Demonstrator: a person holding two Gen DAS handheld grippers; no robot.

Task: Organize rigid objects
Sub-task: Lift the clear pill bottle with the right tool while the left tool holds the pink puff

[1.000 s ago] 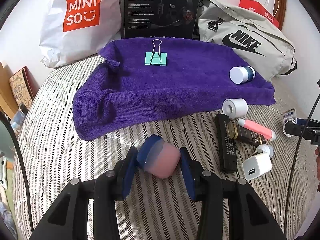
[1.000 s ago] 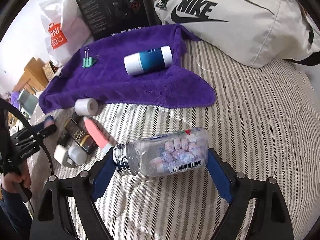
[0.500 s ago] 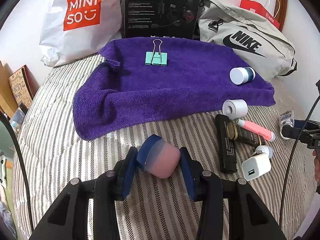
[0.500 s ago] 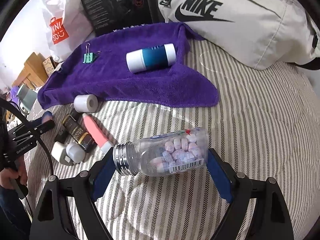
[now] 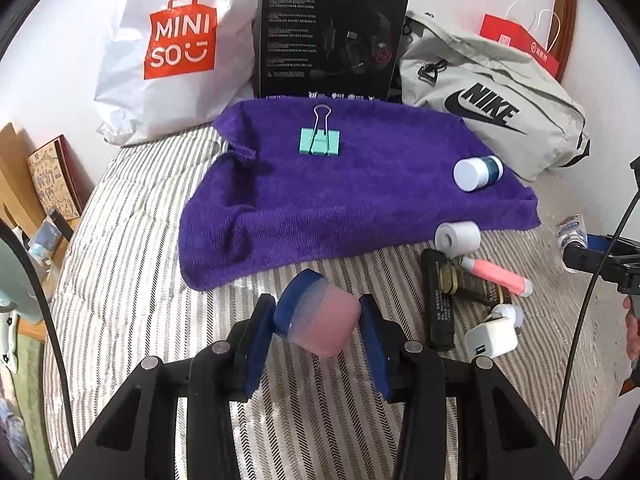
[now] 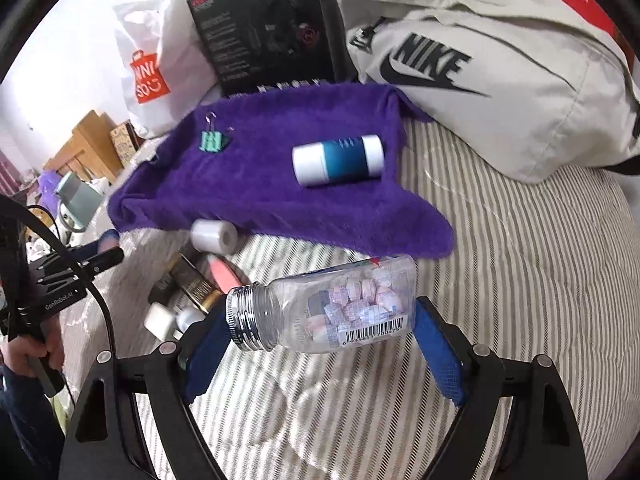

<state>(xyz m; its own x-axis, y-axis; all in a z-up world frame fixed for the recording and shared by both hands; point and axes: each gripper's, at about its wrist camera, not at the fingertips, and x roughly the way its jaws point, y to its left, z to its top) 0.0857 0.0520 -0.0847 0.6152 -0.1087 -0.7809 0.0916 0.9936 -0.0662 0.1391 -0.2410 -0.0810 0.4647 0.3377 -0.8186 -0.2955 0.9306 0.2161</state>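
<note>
Left wrist view is showing the left gripper (image 5: 318, 326) clamping a pink jar (image 5: 320, 322) just below the towel (image 5: 340, 196), the right gripper (image 6: 322, 334) clamping a bottle (image 6: 324, 306) near its corner.

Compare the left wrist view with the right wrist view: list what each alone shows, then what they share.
Only the left wrist view: the left tool shut on a pink jar with a blue lid.

Only the right wrist view: the right tool gripping a clear plastic bottle of wrapped candies end to end, and wooden furniture behind.

Both: the purple towel carrying a green binder clip and a white-and-teal cylinder, plus the grey Nike bag.
</note>
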